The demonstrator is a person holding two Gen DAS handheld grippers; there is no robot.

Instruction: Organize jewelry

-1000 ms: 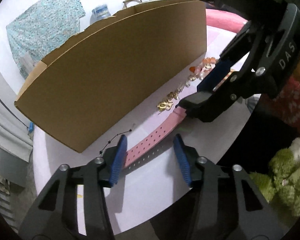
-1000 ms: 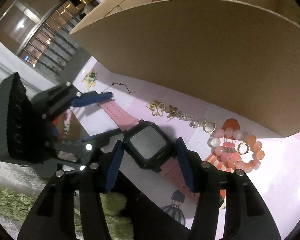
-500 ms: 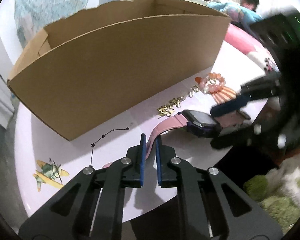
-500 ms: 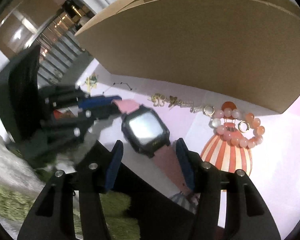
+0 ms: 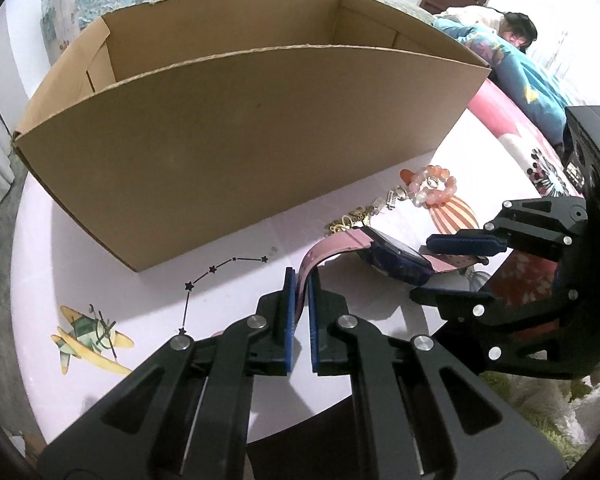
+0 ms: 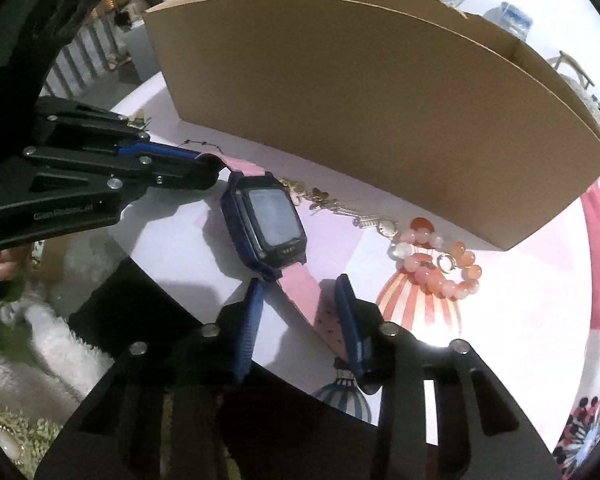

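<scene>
Left gripper [image 5: 301, 280] clamped on one pink strap end of watch [image 6: 269, 227]; right gripper [image 6: 300, 304] closing around other strap end, right pad touching strap, left pad apart. Watch lifted off table [image 5: 100, 256], near edge. Bead bracelet [image 6: 436, 264] and gold pieces [image 6: 320, 200] lie beyond, in front of cardboard box [image 5: 228, 148].

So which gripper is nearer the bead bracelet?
Right. The right gripper straddles the watch strap's near end, jaws closing, beside the bead bracelet. The left gripper clamps the far strap end, beyond the watch face.
</scene>
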